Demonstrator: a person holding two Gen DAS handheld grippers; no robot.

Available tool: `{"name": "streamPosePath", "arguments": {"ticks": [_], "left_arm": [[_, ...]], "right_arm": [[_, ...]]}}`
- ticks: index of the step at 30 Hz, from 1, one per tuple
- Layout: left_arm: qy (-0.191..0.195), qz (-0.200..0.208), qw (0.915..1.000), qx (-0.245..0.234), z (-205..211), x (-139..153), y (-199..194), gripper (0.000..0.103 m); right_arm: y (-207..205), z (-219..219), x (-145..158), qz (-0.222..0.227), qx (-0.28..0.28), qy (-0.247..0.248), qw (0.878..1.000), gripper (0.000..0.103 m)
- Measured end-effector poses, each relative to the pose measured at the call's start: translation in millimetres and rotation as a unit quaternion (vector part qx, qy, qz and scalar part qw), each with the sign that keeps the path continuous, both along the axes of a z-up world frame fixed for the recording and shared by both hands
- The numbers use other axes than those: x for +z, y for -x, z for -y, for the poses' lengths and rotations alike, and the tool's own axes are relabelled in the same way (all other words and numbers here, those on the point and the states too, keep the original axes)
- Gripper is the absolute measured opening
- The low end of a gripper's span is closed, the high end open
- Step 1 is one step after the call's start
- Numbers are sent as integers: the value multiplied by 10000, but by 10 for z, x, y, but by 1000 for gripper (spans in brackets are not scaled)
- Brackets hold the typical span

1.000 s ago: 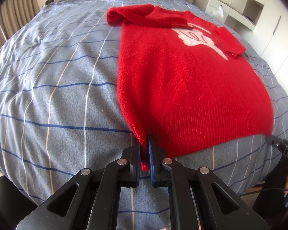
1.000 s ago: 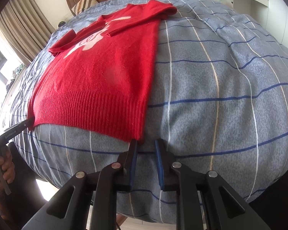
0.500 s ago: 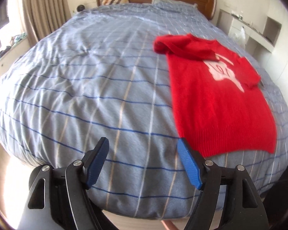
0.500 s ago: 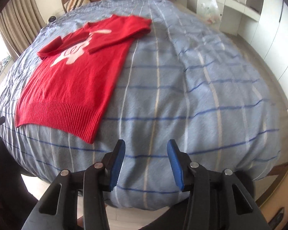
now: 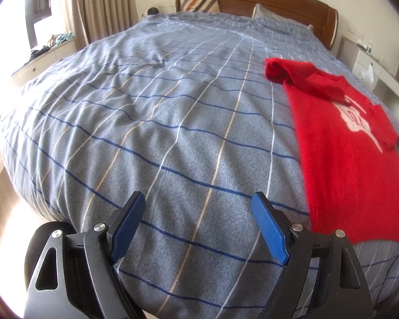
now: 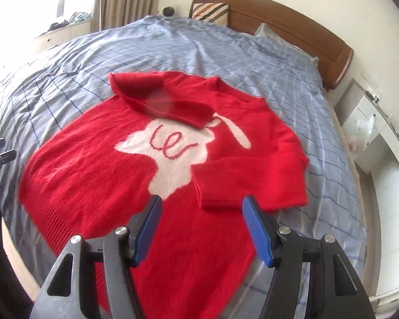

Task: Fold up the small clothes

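Left gripper (image 5: 198,227): jaws spread wide, blue pads bare, nothing between them. It hangs above the near edge of the bed cover (image 5: 159,122), over plain checked fabric. The red sweater (image 5: 343,156) lies off to its right, apart from the fingers, its ribbed hem toward the near edge of the bed and its collar end farther up.

Right gripper (image 6: 200,228): jaws likewise parted, pads bare, gripping nothing. It is positioned directly over the sweater (image 6: 98,175), with red knit filling the gap between the fingers. Whether the pads touch the cloth cannot be told. Just beyond the right fingertip lies the cuff of one sleeve (image 6: 242,170), folded inward across the body. Past that, the white motif (image 6: 170,151) with a red squiggle shows on the chest. The second sleeve (image 6: 162,101) is folded across the top, overlapping the upper edge of the motif.

The sweater lies flat on the blue checked cover (image 6: 292,85), front side up. Farther back: a striped cushion (image 6: 210,12) and a pillow (image 6: 282,40) against the wooden headboard (image 6: 292,24). Curtains (image 5: 103,8) hang at the far left.
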State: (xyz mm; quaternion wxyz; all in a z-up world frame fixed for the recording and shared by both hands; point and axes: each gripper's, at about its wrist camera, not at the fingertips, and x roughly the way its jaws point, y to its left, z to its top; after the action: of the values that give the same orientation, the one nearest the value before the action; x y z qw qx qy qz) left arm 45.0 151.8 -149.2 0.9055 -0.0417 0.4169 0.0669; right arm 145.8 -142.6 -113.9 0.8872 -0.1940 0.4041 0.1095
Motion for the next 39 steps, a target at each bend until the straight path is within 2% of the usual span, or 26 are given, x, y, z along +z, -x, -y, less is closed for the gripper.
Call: {"name": "streamPosePath", "arguments": {"ticks": [3,5,6,8,10,13,15,18,21,24,26,29,30,31,33,34,36,37,39], "left_arm": [[124,-14,9998,169,-100,-18,-34,84],[182,-99,9994,279,-159,-52,-58,84],[218,-139,9991,325,-184,-68,-62,84],[319,-184,9986,376,-221,-92,-58,84],[353,-213,9983,404,-223,-106,-64,84],[303,-217,9985,400,-193,-115,-70,84],[265,-206,9987,383,-176,-121,-82,84],[212,-214,9989,366,-148,-130,-81,84],[138,-228,9990,361,-125,-140,-82,84],[85,-216,9991,346,-116,-141,-76,84],[79,-214,9992,341,-111,-144,-77,84],[80,-217,9991,347,-111,-144,-82,84],[79,-219,9991,346,-111,-144,-80,84],[78,-222,9991,346,-113,-145,-78,84],[78,-224,9991,348,-115,-145,-69,84],[75,-224,9991,348,-112,-144,-61,84],[77,-225,9991,346,-111,-145,-69,84],[77,-225,9991,342,-112,-145,-64,84],[76,-225,9991,350,-110,-146,-70,84]], "right_arm": [[-433,-86,-419,-329,-33,144,9993,61],[-639,28,-604,-713,-255,-127,9971,35],[-659,140,-571,-685,-395,-297,9964,6],[-612,493,-315,-326,-817,-763,9932,6],[-519,1051,17,23,-1408,-1354,9807,6],[-268,2117,409,421,-2465,-1957,9482,6],[-84,2771,560,538,-3100,-2103,9256,6],[182,3468,538,487,-3752,-2165,9000,6],[359,3884,328,241,-4152,-2548,8730,6],[480,4118,33,20,-4480,-3075,8395,6],[579,4203,-123,-45,-4636,-3309,8219,7],[651,4285,-264,-26,-4696,-3811,7964,15],[672,4291,-286,-5,-4681,-3971,7894,18],[679,4288,-301,7,-4638,-4115,7845,26],[651,4272,-325,35,-4546,-4294,7803,30],[638,4254,-329,16,-4540,-4281,7814,26],[627,4232,-321,-20,-4755,-3946,7863,4],[648,4247,-338,-52,-4905,-3856,7814,4],[745,4320,-451,-133,-5143,-4109,7526,4]]}}
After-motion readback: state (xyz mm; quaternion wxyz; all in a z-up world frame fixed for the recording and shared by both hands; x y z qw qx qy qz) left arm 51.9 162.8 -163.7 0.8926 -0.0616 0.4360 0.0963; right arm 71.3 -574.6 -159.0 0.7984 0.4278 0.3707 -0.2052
